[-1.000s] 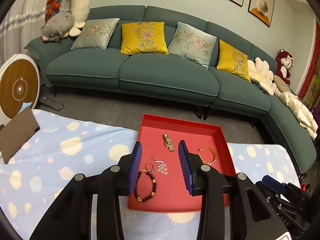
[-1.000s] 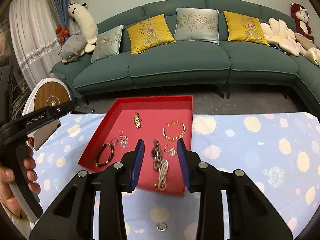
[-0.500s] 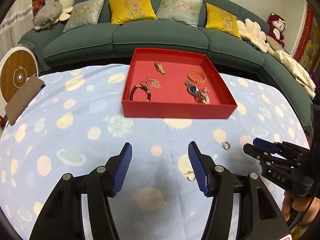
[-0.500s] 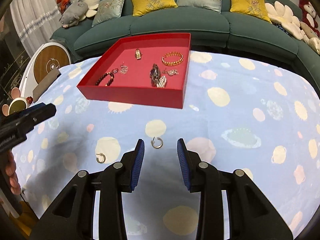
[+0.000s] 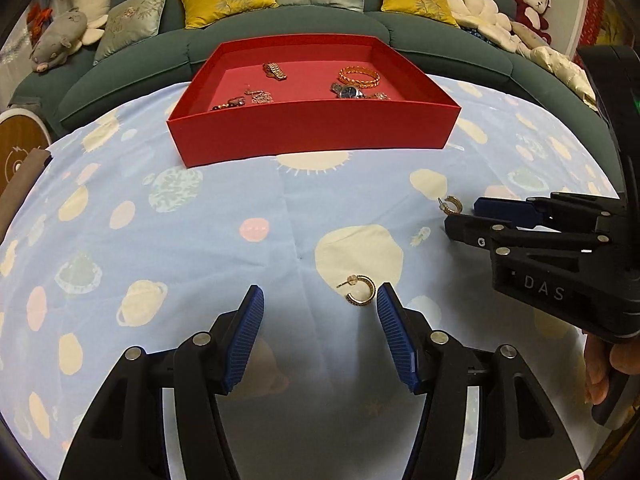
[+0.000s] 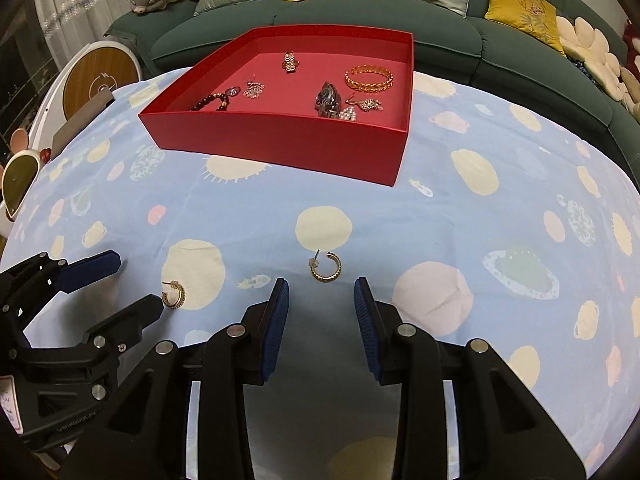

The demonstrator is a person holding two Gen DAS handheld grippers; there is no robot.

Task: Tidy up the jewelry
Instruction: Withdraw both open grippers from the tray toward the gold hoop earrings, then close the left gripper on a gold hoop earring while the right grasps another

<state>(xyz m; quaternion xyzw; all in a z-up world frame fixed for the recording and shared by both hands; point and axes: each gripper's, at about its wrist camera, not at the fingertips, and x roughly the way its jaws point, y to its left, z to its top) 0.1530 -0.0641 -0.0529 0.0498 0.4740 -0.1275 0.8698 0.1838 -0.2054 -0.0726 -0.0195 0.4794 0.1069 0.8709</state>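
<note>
Inside the red tray (image 6: 280, 148) most jewelry already lay; short of it on the worktop (image 5: 200, 240), two hoop earrings (image 5: 360, 292) (image 6: 326, 267) remained, each before an open, empty gripper (image 5: 318, 332) (image 6: 322, 320).

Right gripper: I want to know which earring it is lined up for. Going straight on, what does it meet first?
The right gripper, jaws open, would likely first meet the gold hoop earring just ahead on the tablecloth; the red tray lies well beyond.
</note>
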